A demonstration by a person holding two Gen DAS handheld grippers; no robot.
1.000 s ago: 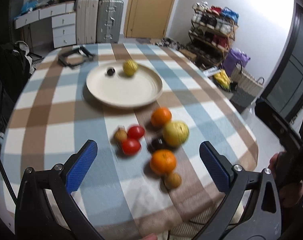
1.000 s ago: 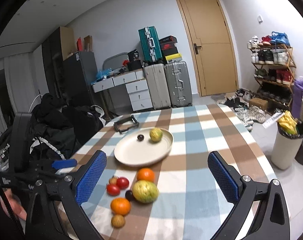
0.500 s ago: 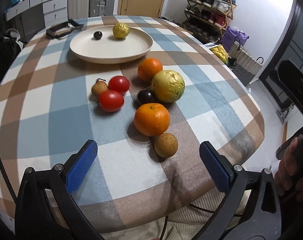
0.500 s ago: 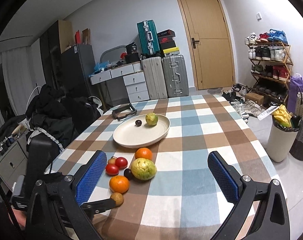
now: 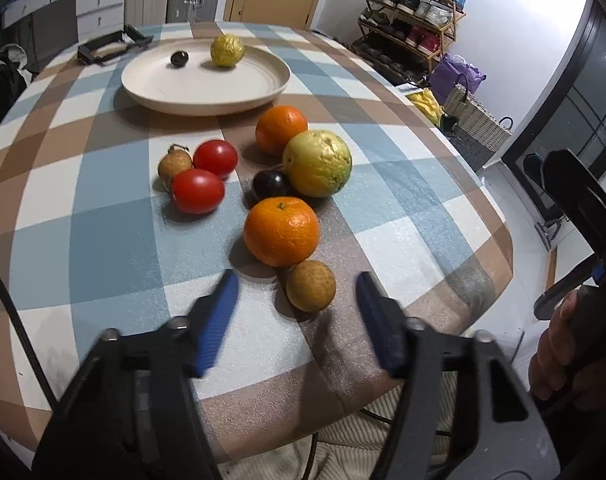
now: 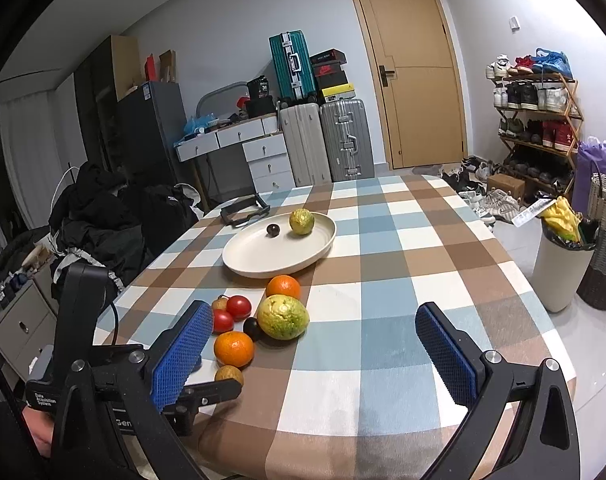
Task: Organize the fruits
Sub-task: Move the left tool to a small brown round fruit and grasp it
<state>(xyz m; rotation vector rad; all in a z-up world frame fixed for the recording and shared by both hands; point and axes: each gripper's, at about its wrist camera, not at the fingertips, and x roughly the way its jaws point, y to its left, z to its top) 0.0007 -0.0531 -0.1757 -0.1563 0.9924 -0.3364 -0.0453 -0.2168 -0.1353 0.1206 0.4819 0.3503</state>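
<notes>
Loose fruit lies on the checked table: two oranges (image 5: 281, 230) (image 5: 281, 130), a yellow-green guava (image 5: 317, 163), a dark plum (image 5: 270, 185), two tomatoes (image 5: 197, 191) and a small brown fruit (image 5: 175, 163). Nearest me is another small brown fruit (image 5: 311, 286). My left gripper (image 5: 297, 280) has its jaws closing either side of this fruit, and the blurred pads stand clear of it. Further back, the cream plate (image 5: 207, 88) holds a yellow fruit (image 5: 227, 51) and a small dark one (image 5: 179, 58). My right gripper (image 6: 311, 312) hangs open over the table's near edge, holding nothing.
A black handled tool (image 5: 111, 46) lies behind the plate. The table's rounded edge (image 5: 499, 240) drops off to the right, where a hand (image 5: 563, 360) grips the right tool. Suitcases (image 6: 327, 140), drawers, a shoe rack (image 6: 535, 120) and a bin (image 6: 563, 264) stand around the table.
My left gripper has sunk toward the near fruits, tilted further down, and narrowed its jaws around the nearest brown fruit. The right gripper has barely shifted.
</notes>
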